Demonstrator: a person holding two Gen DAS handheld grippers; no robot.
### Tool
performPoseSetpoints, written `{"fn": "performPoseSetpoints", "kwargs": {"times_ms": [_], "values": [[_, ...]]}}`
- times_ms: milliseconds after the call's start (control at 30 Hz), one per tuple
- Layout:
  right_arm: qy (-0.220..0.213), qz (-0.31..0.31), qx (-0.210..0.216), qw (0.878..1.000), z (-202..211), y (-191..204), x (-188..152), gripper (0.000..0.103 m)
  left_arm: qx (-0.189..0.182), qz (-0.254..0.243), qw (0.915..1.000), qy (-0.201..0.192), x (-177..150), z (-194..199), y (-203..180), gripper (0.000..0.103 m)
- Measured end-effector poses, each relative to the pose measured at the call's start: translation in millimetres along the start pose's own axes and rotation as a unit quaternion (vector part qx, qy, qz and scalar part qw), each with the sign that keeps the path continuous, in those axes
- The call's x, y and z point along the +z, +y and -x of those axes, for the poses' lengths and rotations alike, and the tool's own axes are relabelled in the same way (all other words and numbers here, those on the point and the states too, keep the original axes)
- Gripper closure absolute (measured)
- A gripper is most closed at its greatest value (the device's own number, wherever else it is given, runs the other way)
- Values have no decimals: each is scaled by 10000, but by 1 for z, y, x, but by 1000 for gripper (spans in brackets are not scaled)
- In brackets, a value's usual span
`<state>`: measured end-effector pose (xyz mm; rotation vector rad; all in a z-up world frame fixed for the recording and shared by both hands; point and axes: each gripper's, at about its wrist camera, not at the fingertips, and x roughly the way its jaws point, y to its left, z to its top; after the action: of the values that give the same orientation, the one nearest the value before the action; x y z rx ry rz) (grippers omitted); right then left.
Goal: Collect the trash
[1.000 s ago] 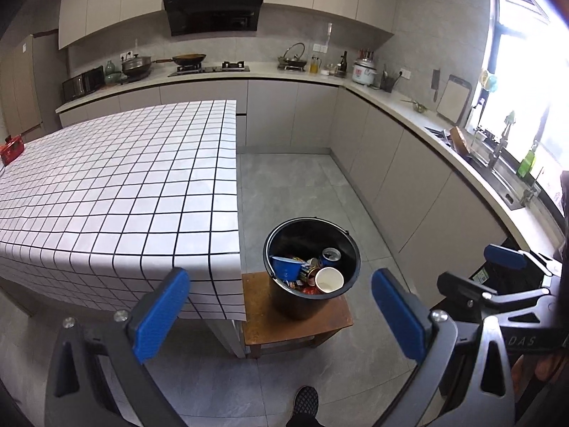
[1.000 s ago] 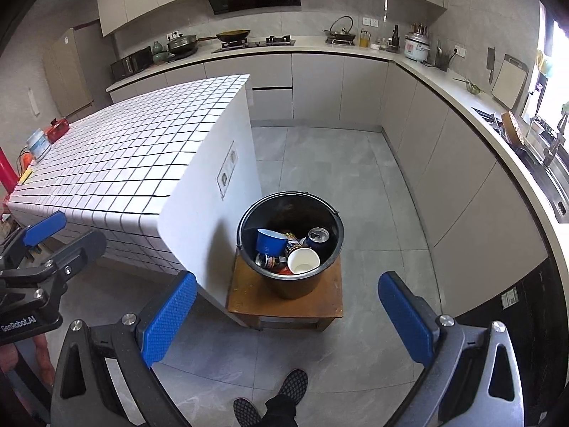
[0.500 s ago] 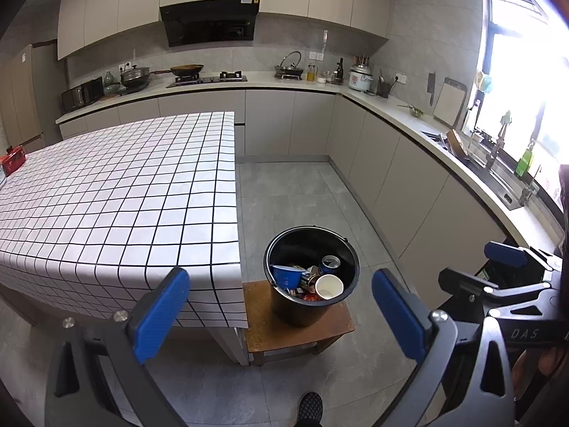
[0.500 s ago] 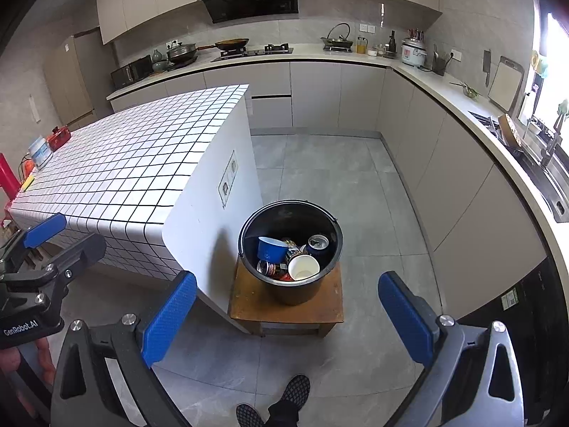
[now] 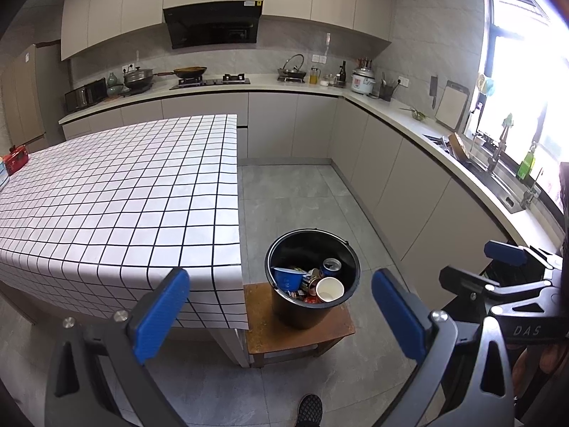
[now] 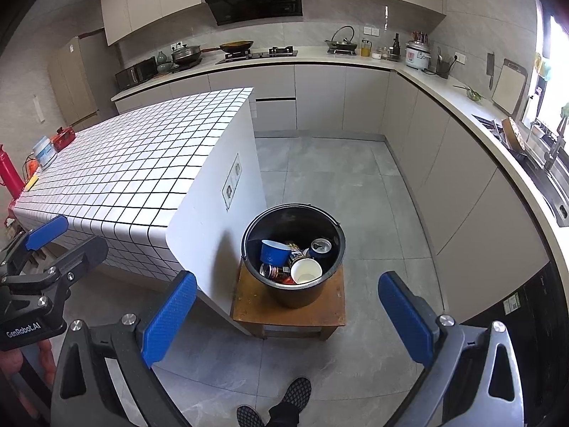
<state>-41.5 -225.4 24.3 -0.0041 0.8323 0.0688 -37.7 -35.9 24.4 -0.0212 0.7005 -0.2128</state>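
Note:
A black bucket (image 5: 300,315) (image 6: 302,293) stands on a low wooden stool (image 5: 270,334) (image 6: 256,306) beside the checked table (image 5: 117,206) (image 6: 135,174). It holds a blue bowl (image 5: 287,279) (image 6: 274,252), a white paper cup (image 5: 330,290) (image 6: 306,271) and cans (image 6: 321,245). My left gripper (image 5: 281,313) is open and empty, high above the floor, in front of the bucket. My right gripper (image 6: 286,316) is open and empty, also held back from the bucket. Each gripper shows at the edge of the other's view.
A red box (image 5: 16,158) (image 6: 64,135) and a small container (image 6: 44,149) sit at the table's far left end. Kitchen counters (image 5: 391,114) run along the back and right, with a sink (image 5: 498,185). My shoe (image 6: 295,396) shows on the grey floor.
Both grippers have lifted and tilted up a little, so the bucket sits lower in both views. Both jaws stay open and empty.

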Motion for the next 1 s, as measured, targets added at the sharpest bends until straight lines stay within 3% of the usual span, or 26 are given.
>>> {"fn": "performPoseSetpoints", "kwargs": {"times_ms": [1000], "values": [[-20, 18, 38, 10000, -2, -2, 3, 0, 8, -39, 10000, -69, 6, 2, 1, 0]]}}
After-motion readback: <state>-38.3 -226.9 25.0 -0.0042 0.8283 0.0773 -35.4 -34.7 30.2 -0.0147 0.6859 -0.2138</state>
